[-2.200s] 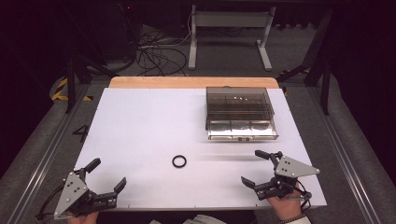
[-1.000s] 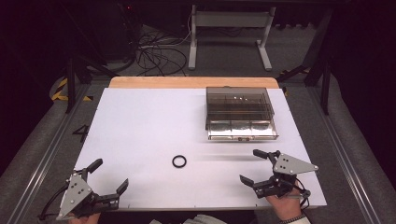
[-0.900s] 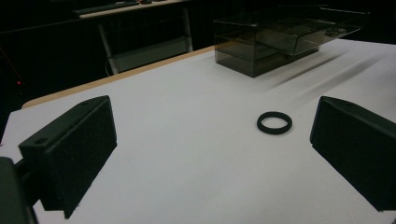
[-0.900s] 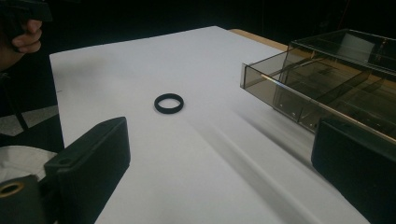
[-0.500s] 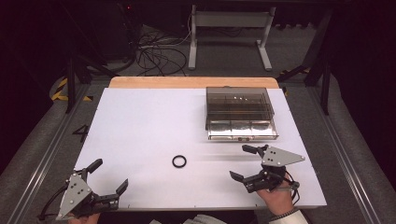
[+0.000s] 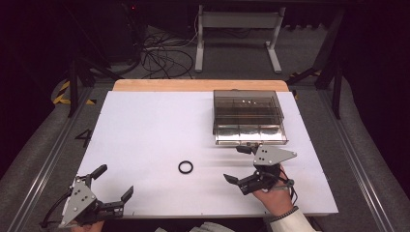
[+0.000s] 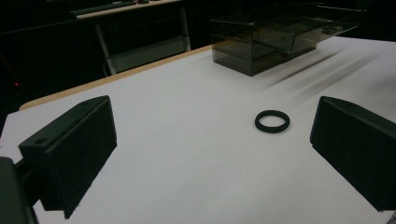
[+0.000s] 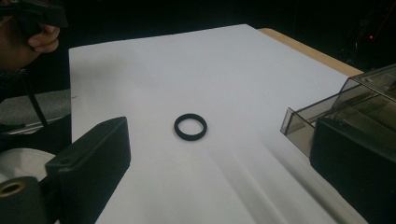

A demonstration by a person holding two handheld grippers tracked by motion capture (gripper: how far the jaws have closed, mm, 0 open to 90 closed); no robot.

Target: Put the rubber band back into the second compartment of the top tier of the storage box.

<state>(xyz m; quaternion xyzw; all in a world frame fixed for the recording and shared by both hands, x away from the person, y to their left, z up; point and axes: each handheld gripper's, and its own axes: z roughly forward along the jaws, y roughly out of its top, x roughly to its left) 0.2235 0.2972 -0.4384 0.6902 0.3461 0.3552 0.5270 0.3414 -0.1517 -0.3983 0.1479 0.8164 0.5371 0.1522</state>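
Note:
A small black ring [image 6: 185, 167] lies flat on the white table top [image 6: 154, 130], near the front middle. In the left gripper view the ring [image 7: 272, 121] rests ahead and to the right of centre; in the right gripper view the ring [image 8: 190, 126] sits ahead between the jaws. My right gripper [image 6: 238, 164] is open, just right of the ring, with nothing between its jaws. My left gripper [image 6: 112, 181] is open at the front left corner, well away from the ring.
A smoky clear plastic box [image 6: 248, 117] with compartments stands at the back right, just behind my right gripper. It also appears as the box [image 7: 275, 35] and the box [image 8: 345, 107]. A wooden strip [image 6: 198, 85] edges the table's far side.
My right gripper has moved left and slightly forward, toward the ring. The left gripper has shifted only a little. The ring and box have not moved.

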